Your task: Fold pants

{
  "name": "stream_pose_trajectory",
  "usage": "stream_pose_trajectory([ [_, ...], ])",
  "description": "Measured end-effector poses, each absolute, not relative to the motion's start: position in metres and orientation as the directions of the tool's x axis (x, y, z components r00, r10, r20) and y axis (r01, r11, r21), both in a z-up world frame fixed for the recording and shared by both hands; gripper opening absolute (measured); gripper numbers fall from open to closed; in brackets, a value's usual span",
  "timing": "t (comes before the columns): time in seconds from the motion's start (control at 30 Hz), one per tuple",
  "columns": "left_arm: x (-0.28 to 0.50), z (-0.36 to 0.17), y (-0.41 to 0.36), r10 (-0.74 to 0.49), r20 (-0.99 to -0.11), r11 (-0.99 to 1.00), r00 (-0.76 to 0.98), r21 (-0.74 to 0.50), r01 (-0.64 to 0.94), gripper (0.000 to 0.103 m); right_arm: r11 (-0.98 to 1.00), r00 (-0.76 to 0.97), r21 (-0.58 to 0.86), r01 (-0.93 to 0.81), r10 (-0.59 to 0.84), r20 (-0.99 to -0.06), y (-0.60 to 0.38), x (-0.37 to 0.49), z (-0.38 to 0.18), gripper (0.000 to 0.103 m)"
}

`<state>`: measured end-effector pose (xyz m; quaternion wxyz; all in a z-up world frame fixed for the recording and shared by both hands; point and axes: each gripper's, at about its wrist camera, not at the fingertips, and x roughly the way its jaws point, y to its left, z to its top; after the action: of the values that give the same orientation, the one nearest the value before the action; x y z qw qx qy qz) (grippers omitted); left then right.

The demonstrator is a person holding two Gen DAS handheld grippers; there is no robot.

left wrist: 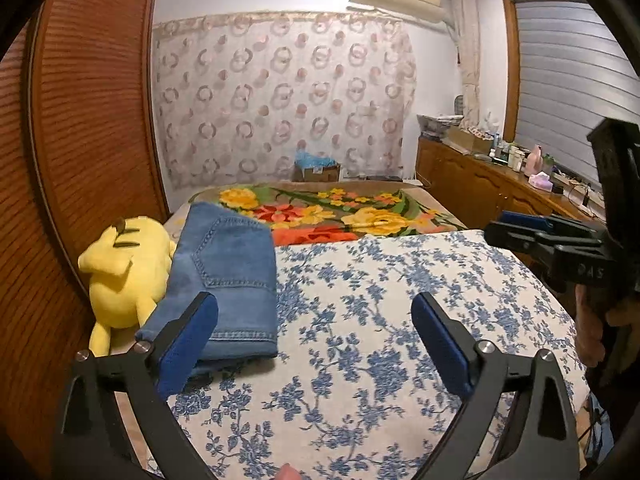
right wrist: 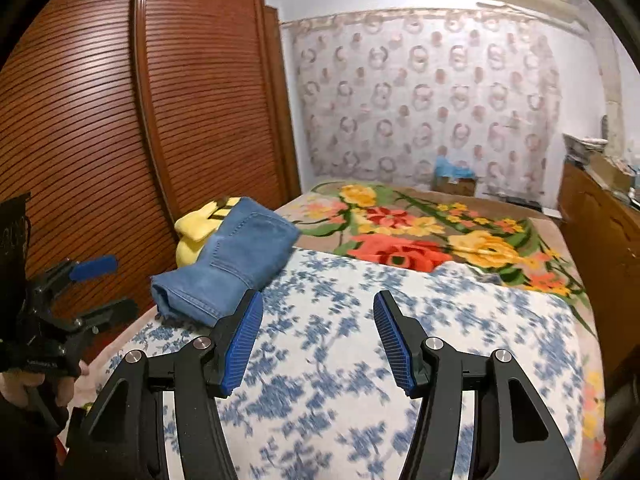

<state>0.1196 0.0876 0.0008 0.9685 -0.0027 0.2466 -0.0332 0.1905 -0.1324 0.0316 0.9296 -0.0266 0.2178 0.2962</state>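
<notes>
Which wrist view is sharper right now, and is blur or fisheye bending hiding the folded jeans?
Left wrist view: sharp; the jeans show crisp stitching, though the wardrobe bows at the edge. Right wrist view: smeared by motion, the blue-flowered sheet streaked, the jeans soft but readable. Neither view shows glare; dark corners frame both.

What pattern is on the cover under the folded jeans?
Blue flowers on white for the cover under the jeans; sharpest in the left wrist view.
</notes>
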Motion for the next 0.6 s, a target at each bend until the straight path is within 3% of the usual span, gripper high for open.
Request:
stream_pose_trajectory([
  [0.17,0.103,0.013,0.068,-0.033,-0.443,0.999,0.896,-0.018,0.028,0.098,0.870,0.797,0.056,-0.490,0.473,-0.376,-0.154,0.145,0.038,0.066],
  [0.6,0.071,0.028,0.029,-0.044,-0.406,0.999,0.913,0.002,0.049,0.098,0.940,0.901,0.054,-0.338,0.340,-0.269,-0.198,0.050,0.045,0.068],
])
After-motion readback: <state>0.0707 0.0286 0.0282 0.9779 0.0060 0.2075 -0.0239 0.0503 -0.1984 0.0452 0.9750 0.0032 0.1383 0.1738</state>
